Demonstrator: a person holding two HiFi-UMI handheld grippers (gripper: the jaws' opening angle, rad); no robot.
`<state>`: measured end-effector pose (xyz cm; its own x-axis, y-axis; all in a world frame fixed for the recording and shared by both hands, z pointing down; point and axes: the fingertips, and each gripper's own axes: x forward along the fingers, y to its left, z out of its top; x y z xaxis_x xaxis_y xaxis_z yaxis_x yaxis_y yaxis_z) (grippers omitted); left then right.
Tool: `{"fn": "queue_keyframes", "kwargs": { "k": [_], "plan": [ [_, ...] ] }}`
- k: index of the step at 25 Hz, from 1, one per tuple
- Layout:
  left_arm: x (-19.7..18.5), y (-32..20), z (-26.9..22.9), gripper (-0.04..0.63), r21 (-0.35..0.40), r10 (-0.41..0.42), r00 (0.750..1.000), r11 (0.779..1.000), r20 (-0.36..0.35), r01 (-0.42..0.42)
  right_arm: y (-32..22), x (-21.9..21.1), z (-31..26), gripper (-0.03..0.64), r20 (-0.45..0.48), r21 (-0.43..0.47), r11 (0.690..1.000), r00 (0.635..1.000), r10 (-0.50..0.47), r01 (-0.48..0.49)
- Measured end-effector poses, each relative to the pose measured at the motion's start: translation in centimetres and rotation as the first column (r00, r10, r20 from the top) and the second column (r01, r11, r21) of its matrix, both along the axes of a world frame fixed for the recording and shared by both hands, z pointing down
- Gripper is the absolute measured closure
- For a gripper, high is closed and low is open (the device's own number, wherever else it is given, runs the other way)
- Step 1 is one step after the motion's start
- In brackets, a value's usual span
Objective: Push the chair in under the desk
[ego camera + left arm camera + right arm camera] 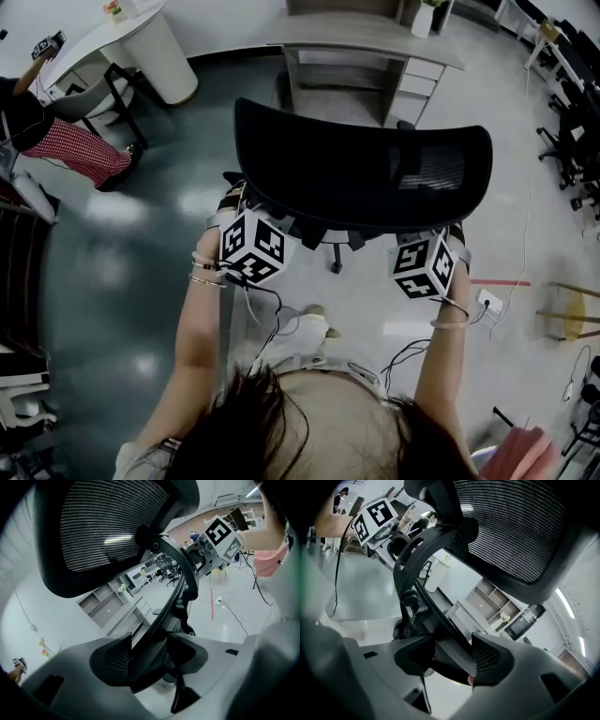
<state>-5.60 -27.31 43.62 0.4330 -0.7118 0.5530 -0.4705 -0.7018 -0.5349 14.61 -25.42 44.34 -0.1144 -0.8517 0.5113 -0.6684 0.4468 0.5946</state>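
Observation:
A black mesh-backed office chair [356,173] stands in front of me, its back toward me, facing the grey desk [366,36] a short way beyond. My left gripper [255,242] is at the lower left edge of the chair back and my right gripper [424,265] at the lower right. In the left gripper view the left gripper [149,654] is shut on the chair's black back frame bar [173,597]. The right gripper [452,660] is shut on the same frame bar [426,606] from the other side. Fingertips are hidden under the backrest in the head view.
The desk has a drawer unit [412,84] on its right side. A white round table [131,37] and a seated person [80,150] are at the far left. Cables [412,352] and a power strip [487,302] lie on the floor near my feet. More office chairs [572,141] stand at the right.

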Motion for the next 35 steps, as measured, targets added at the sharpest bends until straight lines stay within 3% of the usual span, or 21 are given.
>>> {"fn": "queue_keyframes", "kwargs": {
  "k": [12, 35],
  "plan": [
    [-0.7, -3.3, 0.1, 0.360, 0.020, 0.057, 0.998, 0.998, 0.003, -0.057, -2.9, -0.8, 0.2, 0.387, 0.016, 0.000, 1.000, 0.999, 0.030, -0.030],
    [-0.8, -10.3, -0.2, 0.357, 0.024, 0.037, 0.999, 0.999, -0.026, -0.037, -9.8, -1.0, -0.1, 0.387, 0.022, 0.018, 0.999, 0.999, 0.028, -0.029]
  ]
}}
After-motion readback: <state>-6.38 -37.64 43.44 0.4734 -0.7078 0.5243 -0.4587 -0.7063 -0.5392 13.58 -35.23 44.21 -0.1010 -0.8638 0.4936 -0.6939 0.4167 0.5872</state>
